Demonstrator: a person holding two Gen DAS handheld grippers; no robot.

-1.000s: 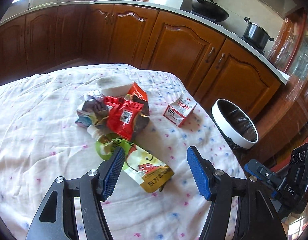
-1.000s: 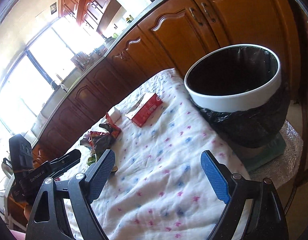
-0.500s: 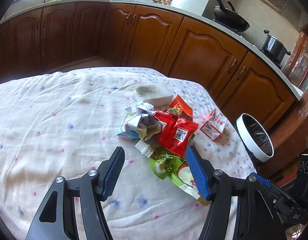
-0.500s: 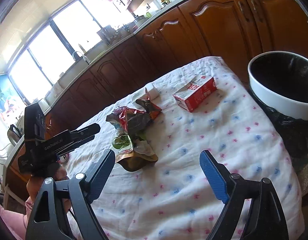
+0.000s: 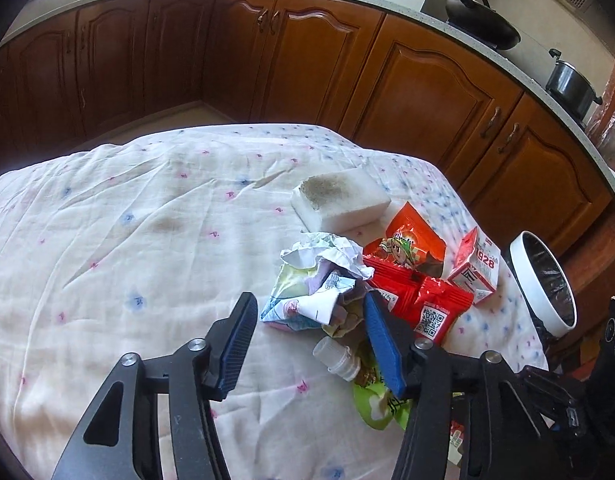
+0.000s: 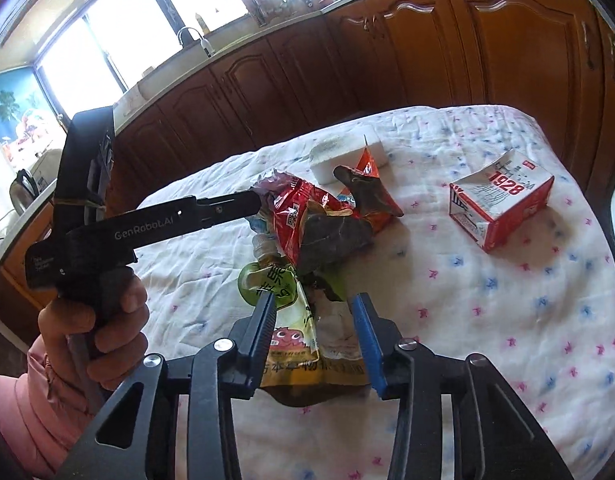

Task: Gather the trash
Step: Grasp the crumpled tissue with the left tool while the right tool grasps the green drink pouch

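A pile of trash lies on the clothed table: crumpled paper wrappers (image 5: 315, 280), red snack bags (image 5: 423, 300), a green drink pouch (image 6: 295, 320) with a white cap (image 5: 337, 356), a red-and-white carton (image 6: 503, 196) and a white sponge block (image 5: 339, 198). My left gripper (image 5: 307, 320) is open, its jaws on either side of the crumpled wrappers. My right gripper (image 6: 313, 320) is open, its jaws on either side of the green pouch. A white-rimmed bin (image 5: 547, 280) with a black liner stands past the table's right edge.
The white dotted tablecloth (image 5: 127, 240) covers the table. Brown kitchen cabinets (image 5: 307, 60) run behind it, with a wok (image 5: 483, 28) and a pot (image 5: 567, 84) on the counter. The hand holding the left gripper (image 6: 95, 320) shows in the right wrist view.
Both grippers have moved in toward the trash pile. The left one now straddles the crumpled wrappers; the right one swung away from the bin and now straddles the green pouch. Both jaws are narrower.
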